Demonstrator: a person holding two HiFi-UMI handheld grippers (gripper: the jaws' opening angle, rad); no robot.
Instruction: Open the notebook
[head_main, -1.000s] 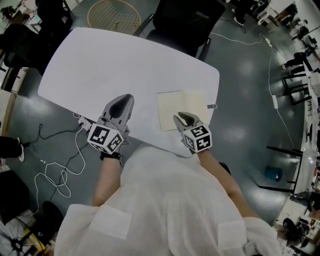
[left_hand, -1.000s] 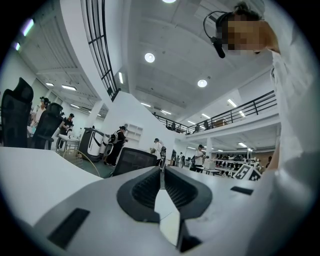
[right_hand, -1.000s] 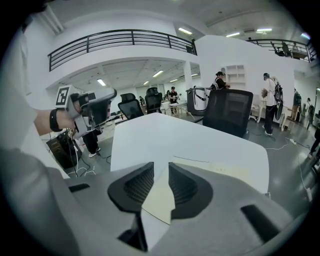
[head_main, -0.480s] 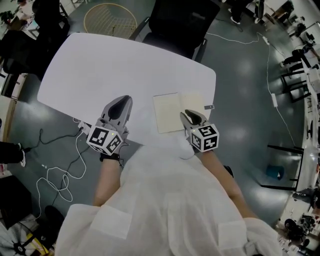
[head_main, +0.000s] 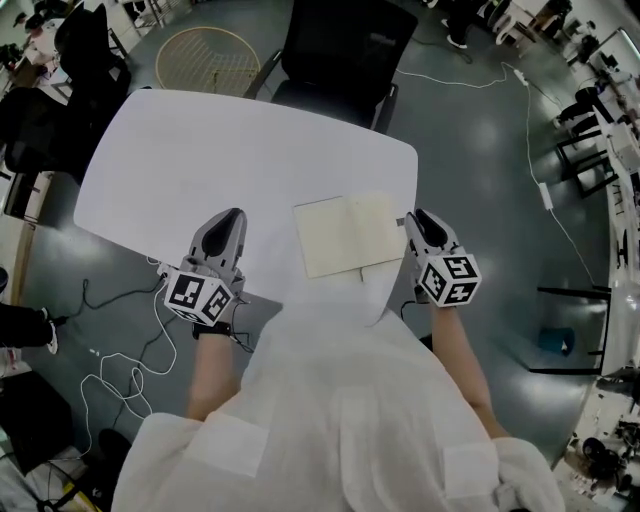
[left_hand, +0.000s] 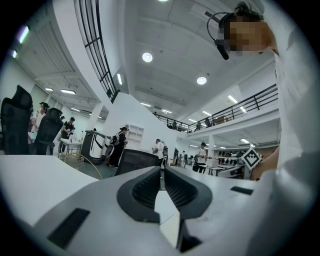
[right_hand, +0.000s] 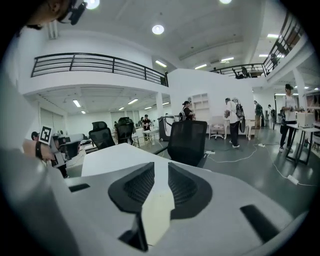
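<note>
Notebook (head_main: 350, 235) lies open and flat on the surface (head_main: 200, 150), cream pages up with the fold down its middle. It sits towards the right end, its near edge just short of the surface's near edge and in front of my body.

My right tongs (head_main: 420, 217) hang just beside the notebook's right edge, apart from it, about over the surface's right rim. Their jaws stand partly apart and have just been closing a little, with nothing between them; the right gripper view shows only bare surface through the gap. My left tongs (head_main: 228, 218) sit at the near edge, well apart from the notebook on its left. Their jaws are together bar a thin slit and hold nothing.

I judge the opening itself done, with the step in hand being to get clear of the book. The next move calls for no grip. I would only watch that the pages lie flat, and press the right page down if it lifts.

For room, the far and left parts of the surface are wide and bare. The tight spots are the near edge by the notebook and the right rim under my right tongs. A chair (head_main: 340, 50) stands past the far edge, and cables (head_main: 110, 340) trail on the floor to my left.
</note>
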